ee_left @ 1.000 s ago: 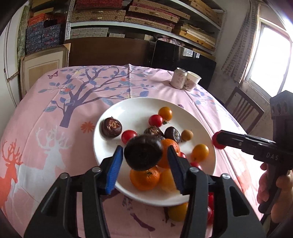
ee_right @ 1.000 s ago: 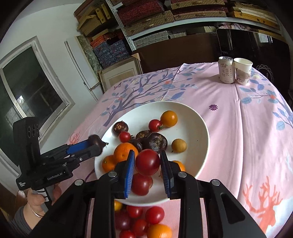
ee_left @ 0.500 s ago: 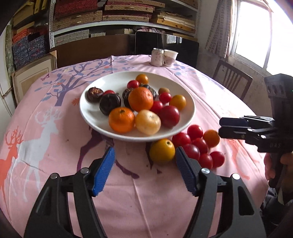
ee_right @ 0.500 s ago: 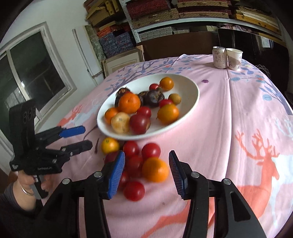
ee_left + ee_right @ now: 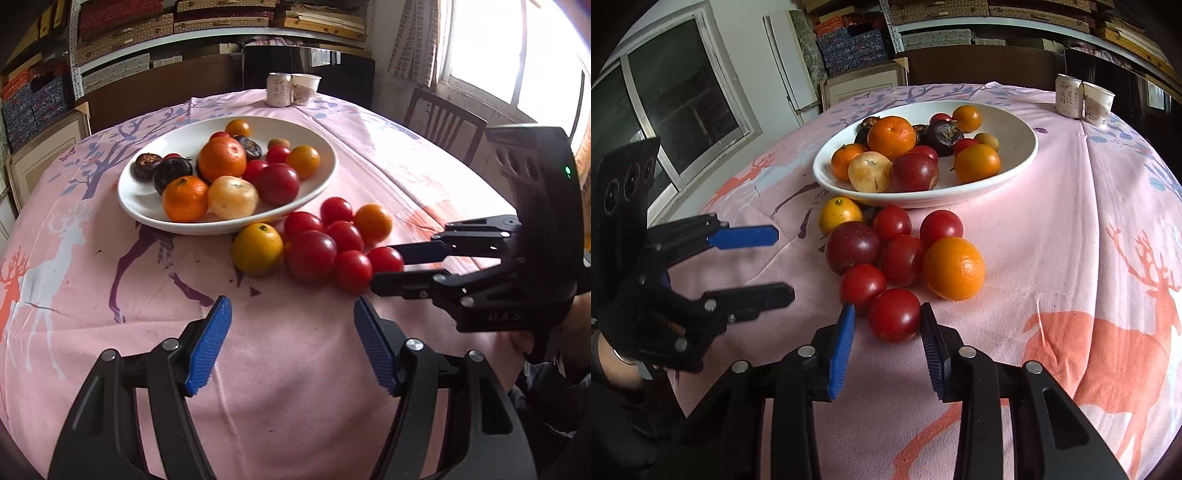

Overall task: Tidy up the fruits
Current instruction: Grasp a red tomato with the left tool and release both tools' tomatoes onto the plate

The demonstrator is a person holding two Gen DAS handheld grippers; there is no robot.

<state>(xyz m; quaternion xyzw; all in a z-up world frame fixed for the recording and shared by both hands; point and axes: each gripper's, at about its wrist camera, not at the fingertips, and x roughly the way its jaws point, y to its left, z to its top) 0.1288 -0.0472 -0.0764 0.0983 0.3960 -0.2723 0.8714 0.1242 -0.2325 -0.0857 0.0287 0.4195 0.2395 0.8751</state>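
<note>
A white plate holds several oranges, red plums, tomatoes and dark mangosteens. In front of it, loose fruit lies on the pink cloth: a yellow orange, an orange, a dark red plum and several red tomatoes. My left gripper is open and empty, short of the pile. My right gripper is open, its pads either side of the nearest red tomato, apart from it.
A drink can and a paper cup stand at the table's far edge. A wooden chair stands at the right. Shelves with boxes fill the back wall.
Both grippers released their fruit onto the plate and pulled back. The right gripper has now come down around the nearest loose tomato; the left hangs open before the pile.
</note>
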